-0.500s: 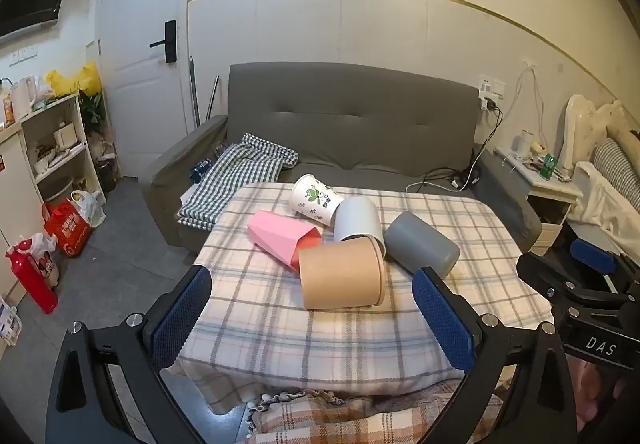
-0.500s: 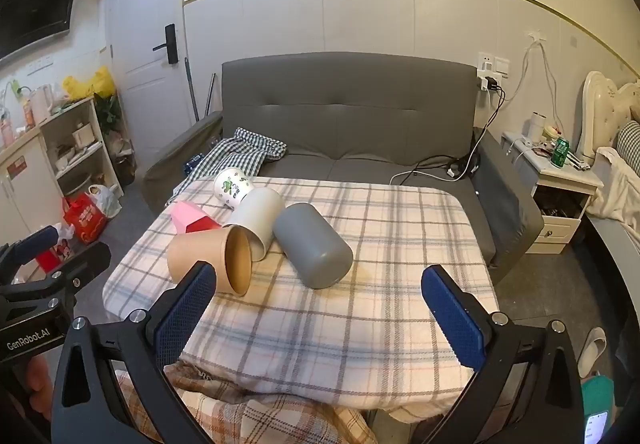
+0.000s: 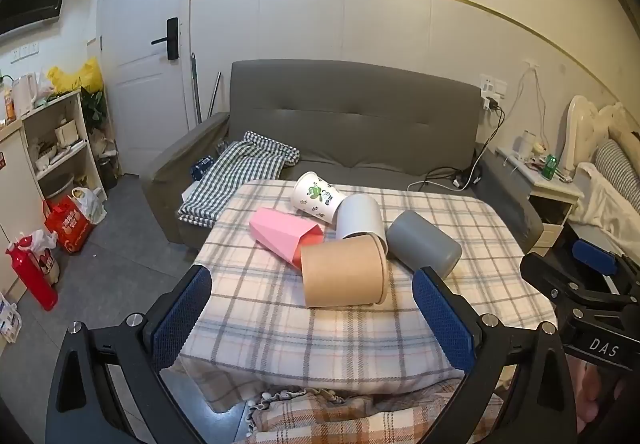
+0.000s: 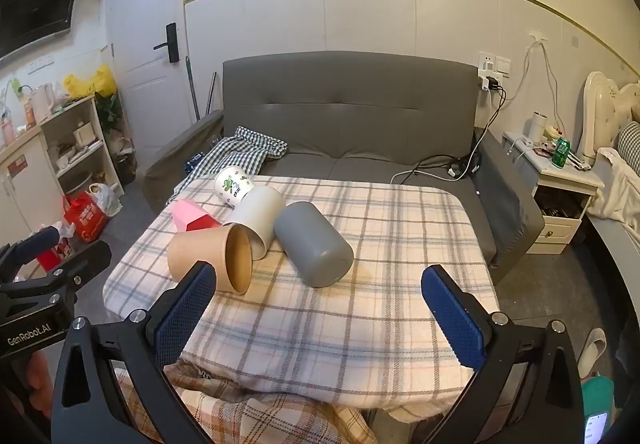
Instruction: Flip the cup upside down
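Observation:
Several cups lie on their sides, clustered on a plaid-covered table (image 3: 280, 328): a brown paper cup (image 3: 344, 276) nearest me, a pink faceted cup (image 3: 284, 234), a white patterned cup (image 3: 316, 198), a plain white cup (image 3: 358, 216) and a grey cup (image 3: 424, 248). In the right wrist view the brown cup (image 4: 208, 258) shows its open mouth, beside the grey cup (image 4: 314, 244). My left gripper (image 3: 312, 320) is open and empty, short of the brown cup. My right gripper (image 4: 320, 318) is open and empty over the table's near edge.
A grey sofa (image 3: 352, 132) with a checked cloth (image 3: 244, 172) stands behind the table. A shelf unit (image 3: 60, 148) and bags are at the left, a nightstand (image 4: 556, 180) and bed at the right. A plaid blanket (image 4: 256, 416) lies below the near edge.
Both grippers have shifted very slightly; the cups have not moved.

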Action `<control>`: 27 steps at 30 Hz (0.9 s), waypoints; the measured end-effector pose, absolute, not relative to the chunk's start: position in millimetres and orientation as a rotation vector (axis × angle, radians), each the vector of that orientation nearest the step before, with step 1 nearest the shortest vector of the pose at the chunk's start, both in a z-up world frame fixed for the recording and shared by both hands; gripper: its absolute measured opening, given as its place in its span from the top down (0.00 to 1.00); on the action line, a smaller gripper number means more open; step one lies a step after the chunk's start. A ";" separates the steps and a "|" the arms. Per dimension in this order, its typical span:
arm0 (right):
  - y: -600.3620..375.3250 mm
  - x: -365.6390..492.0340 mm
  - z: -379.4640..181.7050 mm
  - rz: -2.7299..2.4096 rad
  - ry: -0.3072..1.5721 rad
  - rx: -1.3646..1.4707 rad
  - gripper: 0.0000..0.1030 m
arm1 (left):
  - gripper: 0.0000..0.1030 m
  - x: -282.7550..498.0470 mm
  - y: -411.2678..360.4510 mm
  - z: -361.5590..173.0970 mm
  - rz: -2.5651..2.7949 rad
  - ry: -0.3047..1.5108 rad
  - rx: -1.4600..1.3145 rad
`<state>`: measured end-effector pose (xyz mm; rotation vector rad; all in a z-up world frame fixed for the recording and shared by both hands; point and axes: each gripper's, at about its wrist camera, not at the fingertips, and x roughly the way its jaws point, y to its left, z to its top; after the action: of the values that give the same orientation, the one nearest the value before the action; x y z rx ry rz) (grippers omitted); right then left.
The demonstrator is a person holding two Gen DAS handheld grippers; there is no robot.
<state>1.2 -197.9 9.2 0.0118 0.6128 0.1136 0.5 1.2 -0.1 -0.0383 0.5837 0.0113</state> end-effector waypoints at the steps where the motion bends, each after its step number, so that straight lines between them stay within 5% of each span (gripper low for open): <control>1: -197.8 1.1 9.2 0.113 0.613 0.012 0.00 | 0.00 0.4 1.3 -0.1 0.012 0.584 -0.038; 27: -194.2 -2.0 6.2 0.121 0.618 0.008 0.00 | 0.00 0.5 1.1 -2.1 0.012 0.587 -0.038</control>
<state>-2.0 -194.2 6.2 0.0082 0.6182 0.1210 0.5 1.1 -2.1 -0.0377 0.5867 0.0123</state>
